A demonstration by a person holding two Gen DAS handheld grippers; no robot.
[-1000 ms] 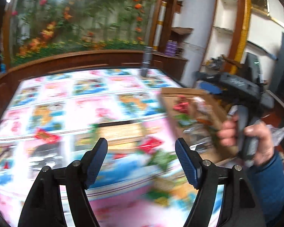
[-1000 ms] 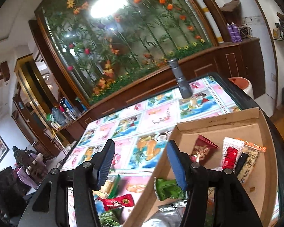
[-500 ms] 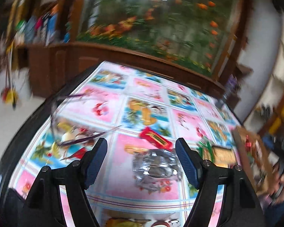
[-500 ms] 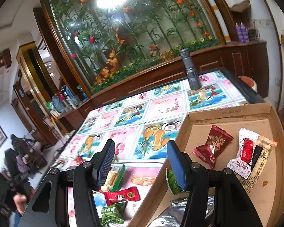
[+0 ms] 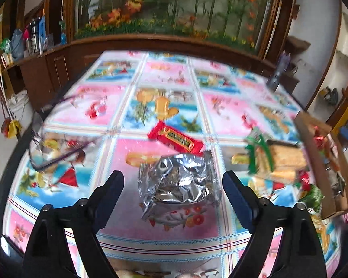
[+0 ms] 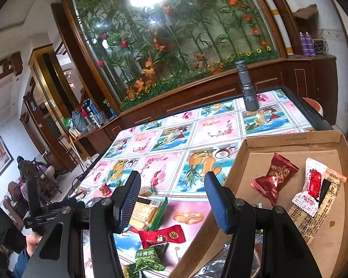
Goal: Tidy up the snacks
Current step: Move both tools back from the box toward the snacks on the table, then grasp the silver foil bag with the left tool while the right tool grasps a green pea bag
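Two hand-held grippers show. Left hand-held gripper [image 5: 172, 187], lower centre, has jaws opening around a crinkled silver foil snack bag [image 5: 178, 185] lying untouched on the patterned bench [image 5: 99, 106]. Right hand-held gripper [image 6: 172, 197] stands apart, empty, beside a brown cardboard tray [image 6: 290, 139] at right holding wrapped candies.

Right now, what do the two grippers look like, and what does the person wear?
Both the left gripper and right gripper have black plastic arms with round silver screw heads and dark blue ribbed pads. No cables or markings show on either. In the right wrist view, the left one has a black handle, and a blue sleeve shows below it.
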